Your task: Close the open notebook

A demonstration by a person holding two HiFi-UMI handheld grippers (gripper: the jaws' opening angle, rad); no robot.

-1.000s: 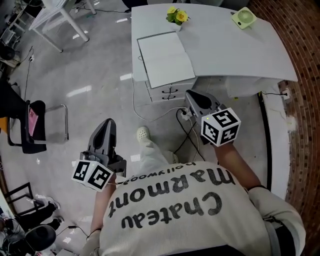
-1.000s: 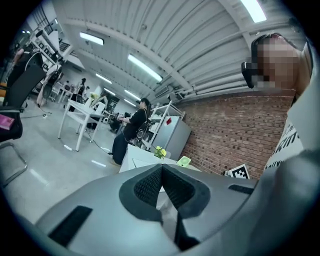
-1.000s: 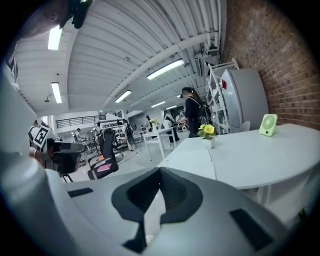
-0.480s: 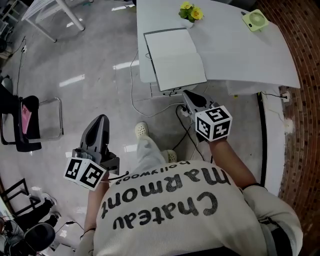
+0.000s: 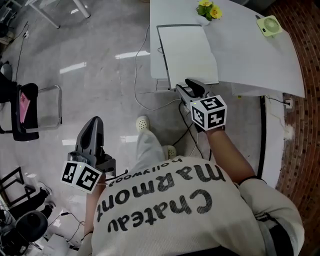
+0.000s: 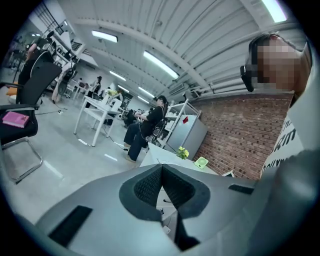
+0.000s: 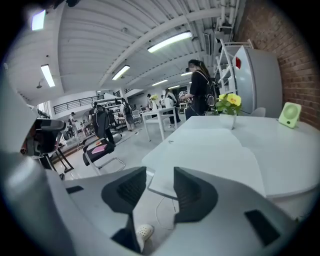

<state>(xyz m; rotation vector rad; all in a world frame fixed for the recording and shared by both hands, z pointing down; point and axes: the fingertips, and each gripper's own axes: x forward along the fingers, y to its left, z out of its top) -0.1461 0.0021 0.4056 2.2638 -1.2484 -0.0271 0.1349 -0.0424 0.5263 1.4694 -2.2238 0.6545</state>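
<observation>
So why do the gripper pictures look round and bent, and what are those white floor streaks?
Left and right gripper views: wide-angle lenses bend straight lines, like the long ceiling strip light, and darken the corners. Head view: the glossy grey floor mirrors lamps as white streaks; the open white notebook looks sharp.

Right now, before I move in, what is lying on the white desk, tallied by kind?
Open white paper notebook: 1
Yellow flowers in a small white pot: 1
Light green round mini fan: 1
Total: 3
</observation>
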